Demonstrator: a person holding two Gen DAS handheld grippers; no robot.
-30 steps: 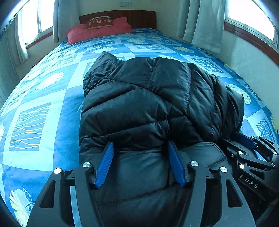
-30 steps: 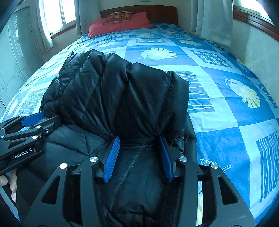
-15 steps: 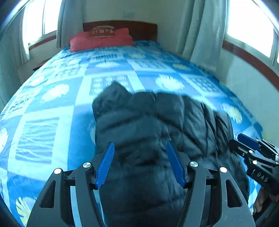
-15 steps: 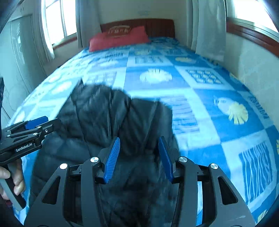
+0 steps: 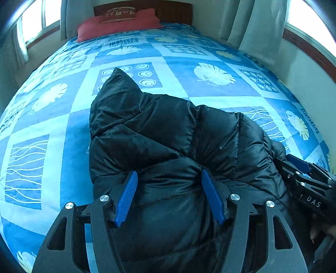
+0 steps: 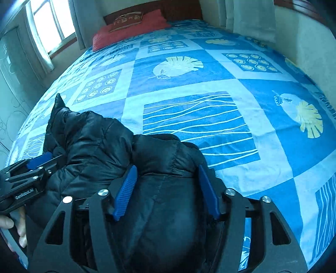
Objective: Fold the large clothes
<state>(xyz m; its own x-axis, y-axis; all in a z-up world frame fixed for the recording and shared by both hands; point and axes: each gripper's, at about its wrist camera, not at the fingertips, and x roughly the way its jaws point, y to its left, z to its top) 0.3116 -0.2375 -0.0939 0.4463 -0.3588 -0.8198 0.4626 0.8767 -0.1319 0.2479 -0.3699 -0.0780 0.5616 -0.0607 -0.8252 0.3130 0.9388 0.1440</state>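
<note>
The black puffer jacket [image 5: 168, 147] runs off the bottom edge in both wrist views, its near end unseen. The right gripper [image 5: 302, 178], cut by the frame's right edge, hides its fingertips.

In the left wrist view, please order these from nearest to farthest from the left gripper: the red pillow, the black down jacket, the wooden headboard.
1. The black down jacket, between and just ahead of the left gripper fingers.
2. The red pillow, at the far end of the bed, slightly left.
3. The wooden headboard, just behind the pillow, against the wall.
</note>
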